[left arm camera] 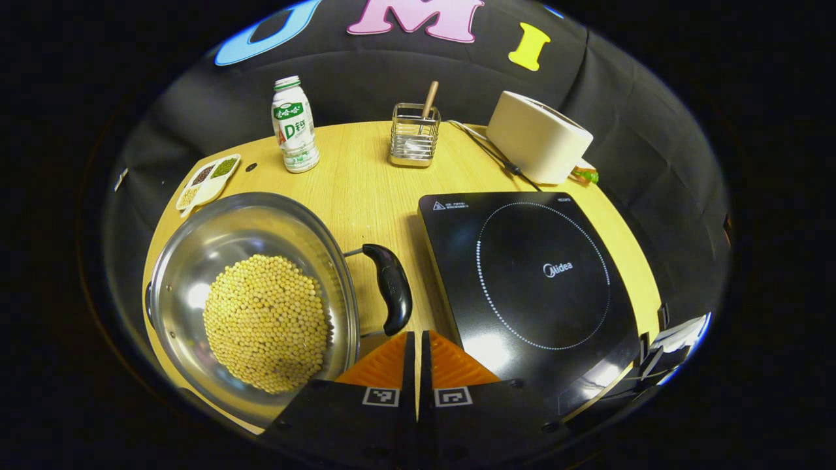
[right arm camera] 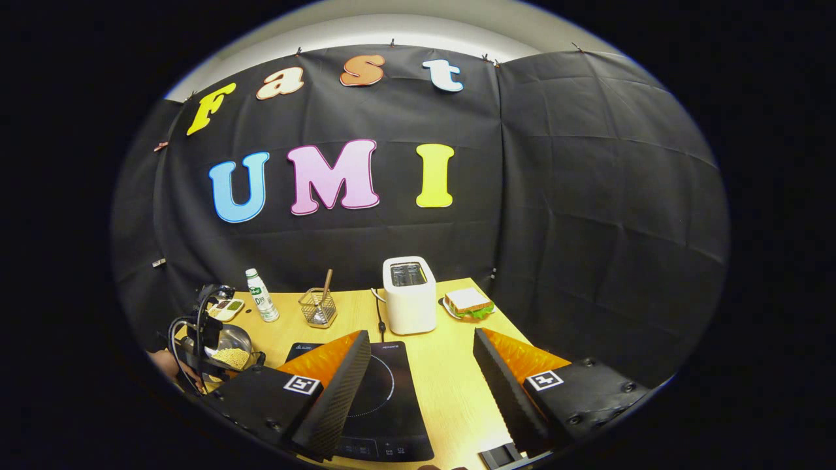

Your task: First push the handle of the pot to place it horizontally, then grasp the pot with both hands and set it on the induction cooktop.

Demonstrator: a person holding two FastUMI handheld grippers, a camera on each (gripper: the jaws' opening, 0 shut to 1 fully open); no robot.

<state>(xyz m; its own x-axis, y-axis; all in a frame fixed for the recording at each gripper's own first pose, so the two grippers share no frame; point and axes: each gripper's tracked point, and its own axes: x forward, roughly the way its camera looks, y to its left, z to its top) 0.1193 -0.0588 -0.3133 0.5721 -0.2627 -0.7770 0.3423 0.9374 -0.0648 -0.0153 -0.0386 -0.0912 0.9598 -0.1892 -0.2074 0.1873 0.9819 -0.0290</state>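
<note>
A steel pot [left arm camera: 196, 254] holding yellow beans [left arm camera: 268, 320] sits on the left of the wooden table. Its black handle [left arm camera: 392, 287] sticks out to the right, toward the black induction cooktop [left arm camera: 542, 274]. My left gripper [left arm camera: 417, 339] is shut with nothing between its fingers, its tips just below the handle's near end. In the right gripper view, my right gripper [right arm camera: 421, 359] hangs open above the cooktop [right arm camera: 385, 398] and bare table. The pot [right arm camera: 228, 349] lies far to its left, with the other gripper [right arm camera: 206, 326] above it.
At the back stand a white bottle [left arm camera: 295, 124], a wire holder with a wooden stick [left arm camera: 415, 134], a white toaster [left arm camera: 539, 134] with its black cord, and a small divided dish [left arm camera: 208, 179]. A sandwich on a plate [right arm camera: 467, 301] sits beside the toaster.
</note>
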